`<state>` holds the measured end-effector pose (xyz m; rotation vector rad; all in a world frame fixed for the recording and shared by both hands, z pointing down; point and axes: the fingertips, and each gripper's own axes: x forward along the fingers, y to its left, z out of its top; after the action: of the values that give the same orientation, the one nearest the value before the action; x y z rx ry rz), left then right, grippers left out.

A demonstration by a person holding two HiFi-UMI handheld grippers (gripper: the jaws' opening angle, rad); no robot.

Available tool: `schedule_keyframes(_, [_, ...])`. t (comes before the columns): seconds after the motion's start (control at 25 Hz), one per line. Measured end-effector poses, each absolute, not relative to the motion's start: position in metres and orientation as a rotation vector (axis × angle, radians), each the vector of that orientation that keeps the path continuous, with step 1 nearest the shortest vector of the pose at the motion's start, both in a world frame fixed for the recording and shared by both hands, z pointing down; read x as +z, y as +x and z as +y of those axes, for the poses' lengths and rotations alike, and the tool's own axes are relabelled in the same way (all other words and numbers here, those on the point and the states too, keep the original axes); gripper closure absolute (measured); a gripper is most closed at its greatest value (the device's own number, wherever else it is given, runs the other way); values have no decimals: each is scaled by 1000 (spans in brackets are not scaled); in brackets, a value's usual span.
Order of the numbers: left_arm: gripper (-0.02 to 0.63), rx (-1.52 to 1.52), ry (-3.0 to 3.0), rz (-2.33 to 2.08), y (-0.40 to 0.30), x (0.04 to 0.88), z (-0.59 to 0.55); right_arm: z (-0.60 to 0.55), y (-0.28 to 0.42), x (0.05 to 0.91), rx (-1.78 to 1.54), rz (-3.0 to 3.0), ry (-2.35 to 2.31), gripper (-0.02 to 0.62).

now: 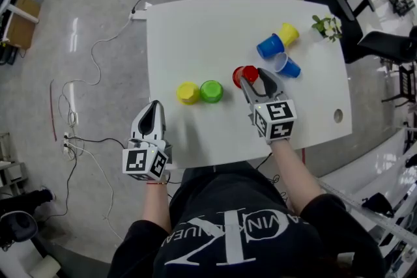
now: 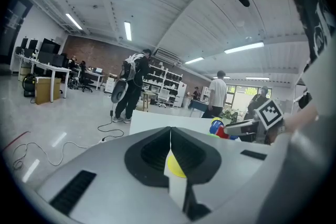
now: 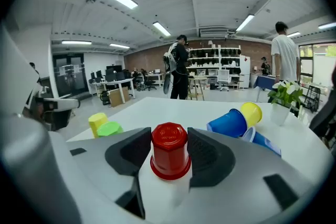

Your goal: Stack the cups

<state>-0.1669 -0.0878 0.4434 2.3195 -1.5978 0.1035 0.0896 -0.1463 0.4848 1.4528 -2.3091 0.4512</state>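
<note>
**Fig. 1. White table with six cups; right tongs on the red cup**

The white table (image 1: pixel 195 29) stood on a glossy grey floor in an open workshop, with loose cables (image 1: pixel 98 49) trailing off its left side and a small potted plant (image 1: pixel 328 26) at its far right corner; people stood among the shelving in the background.

(a) At mid-table I had the right gripper (image 1: pixel 253 77) around the red cup (image 1: pixel 246 75); in the right gripper view the cup sat mouth down between the two jaws, and both pads lay against its sides, so I read the tongs as clamped on it; whether its rim rested on the table I could not tell.

(b) The left gripper (image 1: pixel 155 106) hung over the near edge of the table, well apart from every cup; its jaws met in a single seam with nothing between them.

(c) Left of the red cup, the near yellow cup (image 1: pixel 187 92) and the green cup (image 1: pixel 211 91) stood side by side, touching.

(d) Beyond the right gripper, the first blue cup (image 1: pixel 270 47) and the far yellow cup (image 1: pixel 288 34) lay on their sides against each other; the second blue cup (image 1: pixel 287 66) lay tipped just beside them.
</note>
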Motion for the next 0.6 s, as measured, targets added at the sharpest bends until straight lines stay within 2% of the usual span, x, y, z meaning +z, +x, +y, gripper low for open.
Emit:
schedule_keyframes(0.2, [601,97,2330,-1590,-164,441,-90,-112,66,494,387,-2339,1273,373])
schedule_keyframes(0.6, [601,96,2332,-1591,-165,439,-89,-104,53,493,365,-2364,1209,371])
